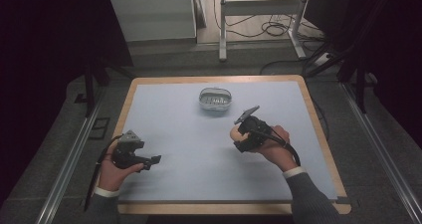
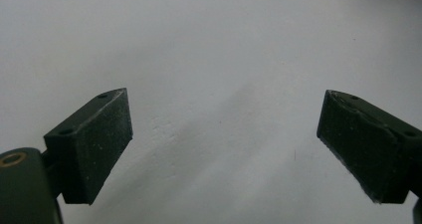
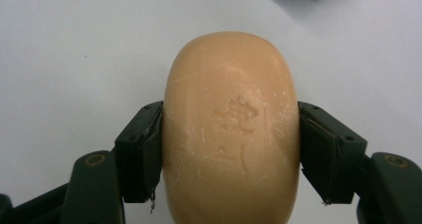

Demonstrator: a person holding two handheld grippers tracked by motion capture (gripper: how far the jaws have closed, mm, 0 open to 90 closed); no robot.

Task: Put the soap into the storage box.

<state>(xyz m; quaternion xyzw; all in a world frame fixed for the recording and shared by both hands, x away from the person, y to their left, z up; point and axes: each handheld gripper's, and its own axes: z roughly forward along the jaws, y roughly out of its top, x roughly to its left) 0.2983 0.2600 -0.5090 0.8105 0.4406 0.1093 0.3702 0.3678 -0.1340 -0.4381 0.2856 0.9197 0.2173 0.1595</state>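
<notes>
A pale blue tabletop (image 1: pixel 189 149) carries a small white slotted dish (image 1: pixel 215 99) near its far edge. Judging by this, the step is carrying the soap to that dish: keep it level, squeeze steadily, and lower it squarely. The right gripper (image 3: pixel 231 134) clamps the tan soap bar (image 3: pixel 231 129) across its sides, above the tabletop just short of the dish. The left gripper (image 2: pixel 224 134), near the left edge, has jaws spread wide, holding nothing.

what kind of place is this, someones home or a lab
Most likely a lab or recording booth, not a home: dark curtains ring a lone table with a pale blue mat, cables trail over the floor behind, and a person works handheld grippers, the right gripper clamping a bar of soap.
</notes>
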